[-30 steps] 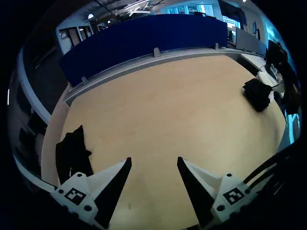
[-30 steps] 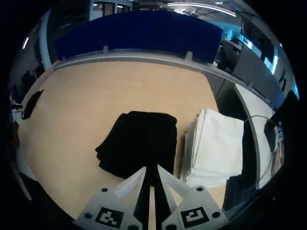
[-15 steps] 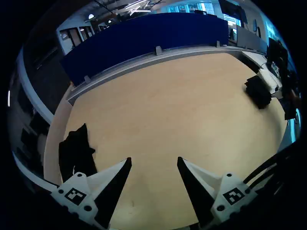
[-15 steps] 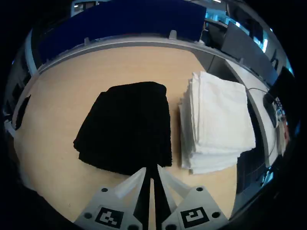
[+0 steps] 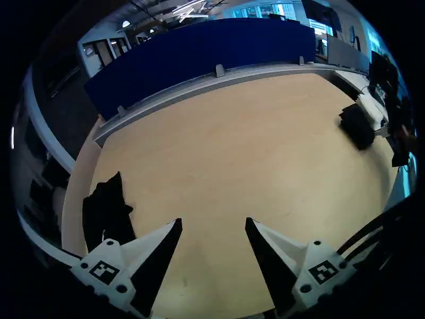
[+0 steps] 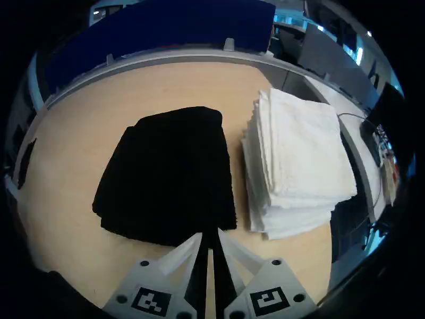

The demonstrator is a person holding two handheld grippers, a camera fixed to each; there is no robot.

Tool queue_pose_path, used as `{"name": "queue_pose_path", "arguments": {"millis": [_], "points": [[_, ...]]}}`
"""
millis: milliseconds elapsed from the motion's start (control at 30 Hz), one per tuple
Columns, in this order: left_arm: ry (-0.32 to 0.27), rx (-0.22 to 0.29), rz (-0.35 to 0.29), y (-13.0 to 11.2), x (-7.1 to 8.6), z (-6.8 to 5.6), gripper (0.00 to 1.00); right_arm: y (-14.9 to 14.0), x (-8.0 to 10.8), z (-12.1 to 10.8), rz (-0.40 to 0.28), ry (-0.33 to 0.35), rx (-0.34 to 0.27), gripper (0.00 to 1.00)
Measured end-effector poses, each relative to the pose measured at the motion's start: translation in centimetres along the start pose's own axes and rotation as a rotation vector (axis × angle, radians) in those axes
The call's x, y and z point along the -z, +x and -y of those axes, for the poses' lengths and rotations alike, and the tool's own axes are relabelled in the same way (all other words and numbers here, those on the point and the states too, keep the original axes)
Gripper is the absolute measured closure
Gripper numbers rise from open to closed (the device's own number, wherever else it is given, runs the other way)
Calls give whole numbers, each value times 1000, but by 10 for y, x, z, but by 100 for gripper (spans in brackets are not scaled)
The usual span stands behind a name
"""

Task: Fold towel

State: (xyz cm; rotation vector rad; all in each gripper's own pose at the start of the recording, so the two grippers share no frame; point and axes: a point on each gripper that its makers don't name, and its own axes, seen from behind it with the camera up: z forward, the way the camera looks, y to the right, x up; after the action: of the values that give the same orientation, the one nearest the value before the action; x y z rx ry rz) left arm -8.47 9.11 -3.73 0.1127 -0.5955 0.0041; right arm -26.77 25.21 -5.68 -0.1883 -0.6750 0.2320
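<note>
Left claw (image 5: 212,220): gaping wide, holding nothing, hovering over bare worktop (image 5: 239,149), probably readying for a grab.
Towel (image 5: 105,212): lying crumpled at worktop edge, just beside left finger, awaiting folding.
Right claw (image 6: 210,234): pinching closed on nothing, hanging above black stack (image 6: 164,175).
White stack (image 6: 300,159): sitting just beside black stack, apparently sorting by colour.

Black towel stack (image 6: 170,170), white towel stack (image 6: 303,154), tan table (image 6: 74,133), blue partition (image 6: 159,26), seemingly black cloth (image 5: 106,212).

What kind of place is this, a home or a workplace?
Most likely an open-plan office: a long light-wood desk with a blue partition screen along its far edge, strip lights on the ceiling, and a neighbouring desk. Folded black towels and white towels lie stacked.
</note>
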Motion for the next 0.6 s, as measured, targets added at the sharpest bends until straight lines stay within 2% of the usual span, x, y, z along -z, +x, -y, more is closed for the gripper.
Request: {"name": "queue_pose_path", "arguments": {"millis": [167,300,500,600], "points": [[0,-1,-1,0,2,1,12,-1,1,0,-3,-9,0,93],[2,0,-4,0,3,3,12,-1,5,2,-5,-11,-3,88],[6,4,-8,-1,4,6,12,3,13,-2,-40,-37,-9,64],[8,5,-10,-2,5,8,12,5,19,-5,-57,-56,-12,46]]}}
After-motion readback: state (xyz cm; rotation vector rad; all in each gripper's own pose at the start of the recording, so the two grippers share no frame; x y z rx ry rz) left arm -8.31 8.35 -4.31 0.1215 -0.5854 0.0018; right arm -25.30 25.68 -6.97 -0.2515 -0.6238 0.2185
